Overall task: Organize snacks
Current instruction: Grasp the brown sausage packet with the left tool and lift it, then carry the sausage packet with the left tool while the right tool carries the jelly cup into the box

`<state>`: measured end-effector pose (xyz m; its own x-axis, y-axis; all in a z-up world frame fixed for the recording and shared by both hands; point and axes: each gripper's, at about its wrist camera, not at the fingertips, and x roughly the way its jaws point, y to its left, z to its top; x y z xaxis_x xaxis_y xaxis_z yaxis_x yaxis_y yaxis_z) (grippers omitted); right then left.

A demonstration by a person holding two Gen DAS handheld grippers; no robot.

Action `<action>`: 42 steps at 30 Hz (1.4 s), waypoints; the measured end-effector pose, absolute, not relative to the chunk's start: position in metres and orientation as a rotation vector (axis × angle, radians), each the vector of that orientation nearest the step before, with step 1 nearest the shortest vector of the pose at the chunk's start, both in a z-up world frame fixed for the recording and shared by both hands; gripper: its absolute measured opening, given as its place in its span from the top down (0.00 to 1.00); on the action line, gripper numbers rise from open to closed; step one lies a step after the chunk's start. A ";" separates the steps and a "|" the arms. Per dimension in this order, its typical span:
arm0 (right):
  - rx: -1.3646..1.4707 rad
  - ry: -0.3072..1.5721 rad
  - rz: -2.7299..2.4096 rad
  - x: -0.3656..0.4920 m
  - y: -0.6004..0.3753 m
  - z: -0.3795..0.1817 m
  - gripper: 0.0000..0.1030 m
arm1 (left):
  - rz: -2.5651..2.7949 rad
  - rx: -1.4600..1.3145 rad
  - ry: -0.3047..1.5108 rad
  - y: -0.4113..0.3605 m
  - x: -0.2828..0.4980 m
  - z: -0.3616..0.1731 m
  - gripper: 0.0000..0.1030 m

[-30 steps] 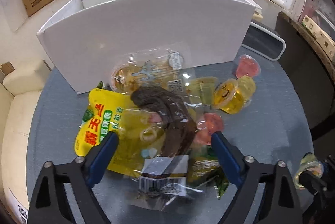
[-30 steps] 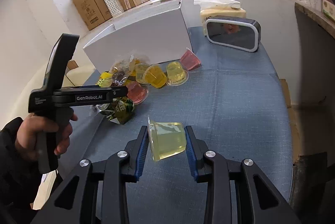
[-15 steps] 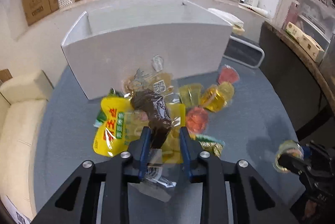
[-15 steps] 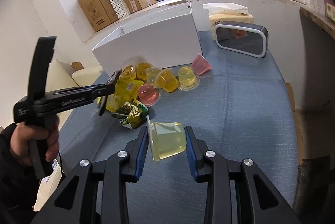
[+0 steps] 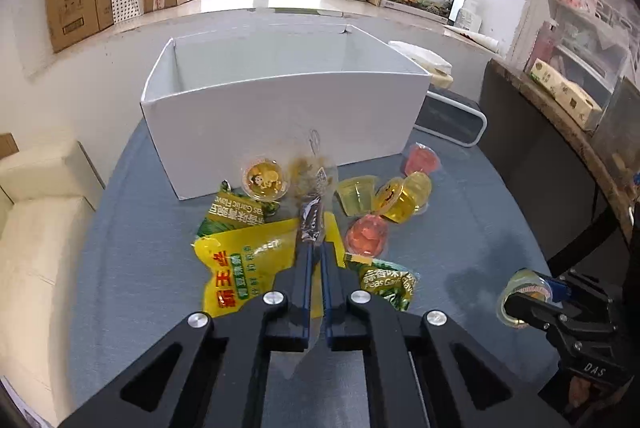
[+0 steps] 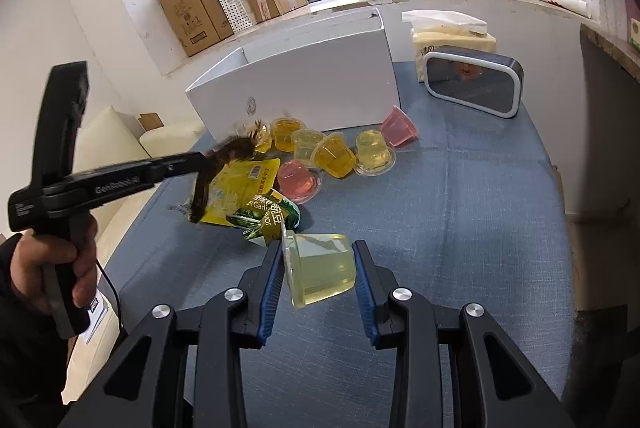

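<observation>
My left gripper (image 5: 316, 252) is shut on a clear packet of dark brown snack (image 5: 313, 216) and holds it above the snack pile; the packet also shows hanging from it in the right wrist view (image 6: 224, 164). My right gripper (image 6: 318, 264) is shut on a pale yellow jelly cup (image 6: 320, 270), held above the blue tablecloth; it also shows in the left wrist view (image 5: 524, 298). An open white box (image 5: 280, 108) stands behind the pile. Yellow and green snack bags (image 5: 244, 260) and several jelly cups (image 5: 396, 200) lie in front of it.
A grey speaker-like device (image 6: 472, 84) and a tissue pack (image 6: 448, 32) stand right of the box. Cardboard boxes (image 6: 192, 12) line the window sill. A cream sofa (image 5: 36, 212) sits left of the table. The table edge drops off at the right.
My left gripper shut on the brown snack packet and lifted it off the pile. The right gripper kept holding its jelly cup and shifted slightly.
</observation>
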<state>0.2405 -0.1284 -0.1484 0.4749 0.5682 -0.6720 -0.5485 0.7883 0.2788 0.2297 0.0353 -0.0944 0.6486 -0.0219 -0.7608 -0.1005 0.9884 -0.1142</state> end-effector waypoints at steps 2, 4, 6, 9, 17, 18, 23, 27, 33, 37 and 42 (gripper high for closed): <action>0.025 0.833 0.684 0.241 -0.127 -0.149 0.64 | 0.039 -0.158 0.866 0.039 0.230 -0.095 0.96; 0.026 0.834 0.686 0.240 -0.125 -0.150 0.64 | 0.052 -0.142 0.864 0.042 0.229 -0.094 0.96; 0.024 0.835 0.691 0.238 -0.123 -0.150 0.64 | 0.037 -0.155 0.882 0.046 0.232 -0.096 0.84; 0.016 0.840 0.693 0.237 -0.121 -0.152 0.64 | 0.062 -0.157 0.907 0.051 0.237 -0.107 0.50; 0.030 0.848 0.680 0.237 -0.124 -0.154 0.64 | 0.029 -0.084 0.954 0.038 0.256 -0.128 0.81; 0.032 0.848 0.678 0.237 -0.125 -0.155 0.64 | 0.028 -0.081 0.952 0.037 0.256 -0.127 0.82; 0.039 0.855 0.669 0.238 -0.129 -0.156 0.64 | 0.016 -0.095 0.926 0.039 0.249 -0.117 0.85; 0.039 0.848 0.675 0.238 -0.126 -0.154 0.64 | 0.015 -0.101 0.895 0.042 0.239 -0.107 0.85; 0.022 0.825 0.688 0.236 -0.119 -0.144 0.64 | -0.006 -0.097 0.808 0.040 0.217 -0.074 0.85; 0.008 0.786 0.694 0.238 -0.111 -0.128 0.64 | -0.017 -0.080 0.730 0.043 0.205 -0.039 0.85; -0.034 0.704 0.703 0.254 -0.092 -0.093 0.64 | -0.005 -0.074 0.659 0.057 0.209 -0.006 0.85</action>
<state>0.2536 -0.0917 -0.0929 0.5450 0.5812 -0.6043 -0.6035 0.7723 0.1986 0.2090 0.0573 -0.0065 0.7906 -0.0281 -0.6117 -0.0190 0.9973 -0.0704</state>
